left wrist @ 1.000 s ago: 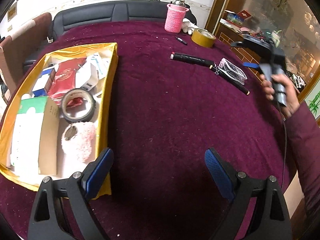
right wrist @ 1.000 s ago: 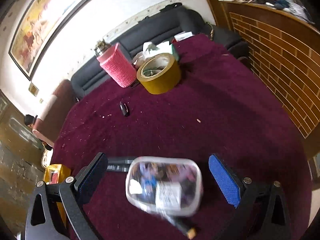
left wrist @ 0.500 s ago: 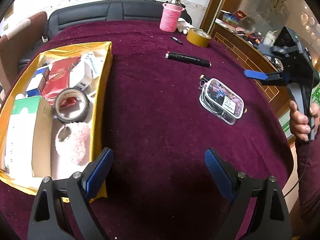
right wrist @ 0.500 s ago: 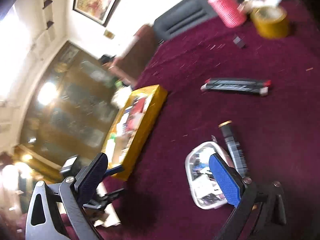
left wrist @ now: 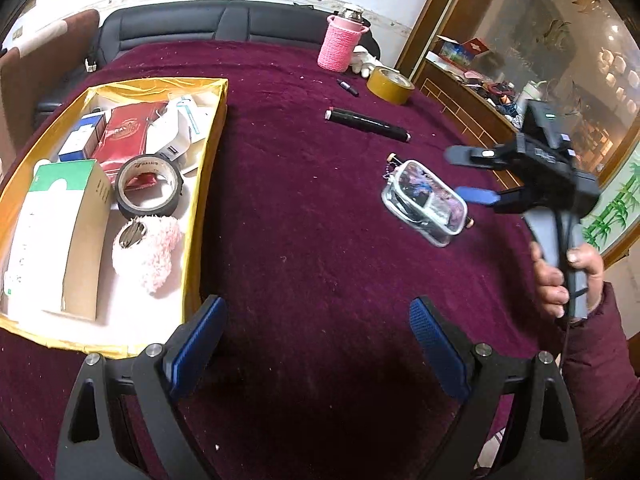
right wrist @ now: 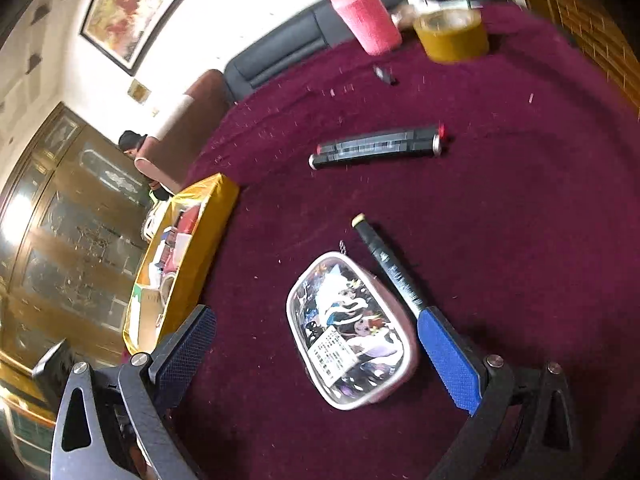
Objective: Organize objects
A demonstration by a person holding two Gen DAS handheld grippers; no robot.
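A clear zip pouch (left wrist: 424, 204) with cartoon print lies on the maroon tablecloth (left wrist: 304, 208), on top of a thin black pen (right wrist: 386, 266). My right gripper (right wrist: 316, 316) hangs open just over the pouch (right wrist: 352, 328), which lies between its blue pads (right wrist: 448, 356) untouched. In the left wrist view the right gripper (left wrist: 470, 176) sits at the pouch's right edge, held by a hand (left wrist: 568, 276). My left gripper (left wrist: 316, 308) is open and empty over bare cloth, right of the yellow box (left wrist: 208, 184).
The yellow box (right wrist: 192, 248) holds a black tape ring (left wrist: 148, 188), a pink fluffy thing (left wrist: 148, 252), cartons and a red packet. Further back lie a long black tube (left wrist: 366, 124), a small marker (left wrist: 347, 87), a yellow tape roll (left wrist: 390, 85) and a pink bottle (left wrist: 340, 44).
My right gripper has drawn back from the far tape roll and swung left toward the box; the pouch now lies centred under its open jaws. The left gripper has barely moved.
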